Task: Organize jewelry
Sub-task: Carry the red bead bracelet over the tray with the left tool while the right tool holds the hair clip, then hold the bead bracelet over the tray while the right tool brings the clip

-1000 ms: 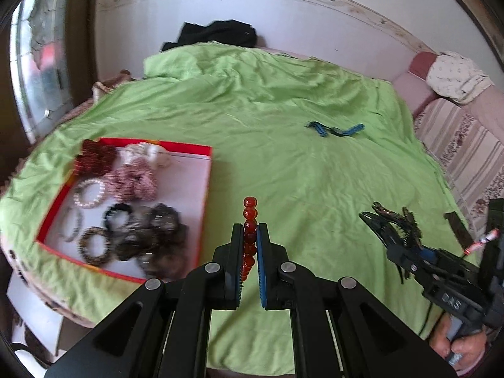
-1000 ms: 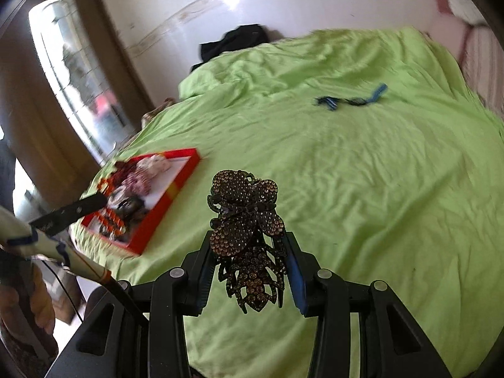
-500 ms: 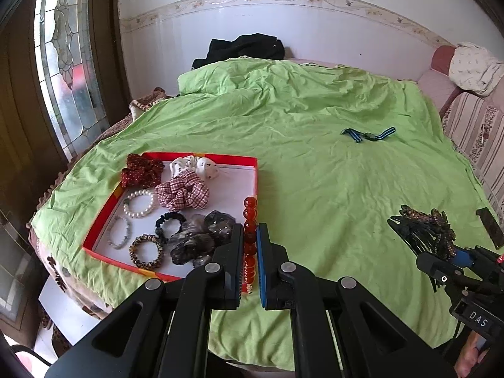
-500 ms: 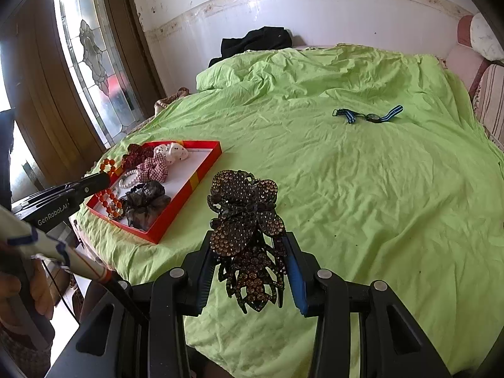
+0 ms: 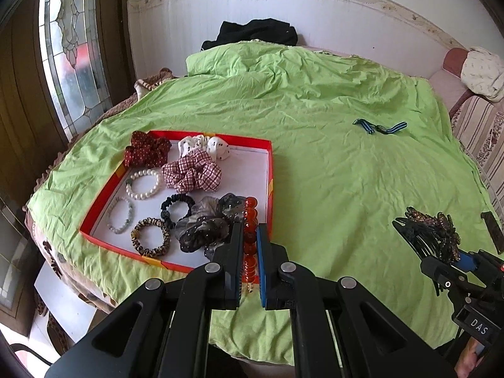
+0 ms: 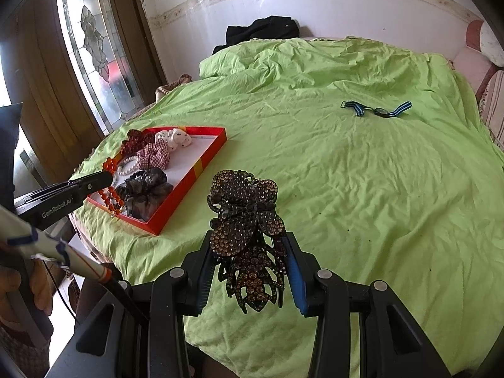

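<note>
The left gripper (image 5: 250,245) was clamped on a red bead bracelet (image 5: 250,220) above the red tray's (image 5: 269,170) near right corner. The right gripper (image 6: 249,258), part open, gripped a rhinestone hair claw (image 6: 244,220) over the green sheet (image 6: 362,189).

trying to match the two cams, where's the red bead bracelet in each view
Left wrist: red bead bracelet at bottom centre, clamped in the left gripper.
Right wrist: far left, hanging over the tray's near corner.
Shared landmark: shallow red-rimmed tray on the green bedsheet.
</note>
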A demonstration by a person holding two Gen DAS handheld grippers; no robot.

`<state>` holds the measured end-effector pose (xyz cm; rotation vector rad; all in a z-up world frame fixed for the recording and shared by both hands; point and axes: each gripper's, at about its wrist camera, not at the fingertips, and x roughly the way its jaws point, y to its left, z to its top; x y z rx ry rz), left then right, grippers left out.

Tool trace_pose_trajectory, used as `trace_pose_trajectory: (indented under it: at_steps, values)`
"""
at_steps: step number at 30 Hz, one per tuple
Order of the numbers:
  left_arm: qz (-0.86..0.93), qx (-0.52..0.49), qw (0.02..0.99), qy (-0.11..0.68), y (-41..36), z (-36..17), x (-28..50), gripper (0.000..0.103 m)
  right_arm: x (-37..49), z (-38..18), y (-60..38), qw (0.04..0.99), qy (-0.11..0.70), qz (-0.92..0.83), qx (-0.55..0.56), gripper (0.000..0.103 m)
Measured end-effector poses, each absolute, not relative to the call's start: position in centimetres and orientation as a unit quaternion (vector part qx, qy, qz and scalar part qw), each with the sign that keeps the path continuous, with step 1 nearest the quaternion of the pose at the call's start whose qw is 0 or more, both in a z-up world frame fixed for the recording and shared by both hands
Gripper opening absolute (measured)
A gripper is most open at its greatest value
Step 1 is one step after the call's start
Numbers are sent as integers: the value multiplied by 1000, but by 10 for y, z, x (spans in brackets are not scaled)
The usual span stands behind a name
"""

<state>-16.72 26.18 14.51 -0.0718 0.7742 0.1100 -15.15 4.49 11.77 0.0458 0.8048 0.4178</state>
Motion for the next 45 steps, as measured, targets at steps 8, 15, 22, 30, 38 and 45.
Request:
trace_pose_trajectory:
  at_steps: [8, 15, 22, 30, 38, 45]
  values:
    - [57, -44, 920, 386, 272, 136, -163, 7, -146, 109, 57, 893, 400, 206, 14, 45]
    - [58, -49, 917, 393, 278, 129, -158, 7, -141, 102, 63, 889, 409, 206, 11, 45]
    - [59, -54, 914, 397, 283, 124, -156, 7, -138, 95, 68, 884, 418, 208, 10, 45]
    - [59, -58, 911, 403, 287, 118, -154, 7, -136, 91, 72, 881, 424, 210, 8, 45]
    - [58, -60, 912, 402, 289, 117, -154, 7, -134, 87, 76, 879, 429, 211, 6, 45]
    - [59, -61, 912, 401, 289, 117, -155, 7, -133, 83, 80, 876, 433, 213, 2, 45]
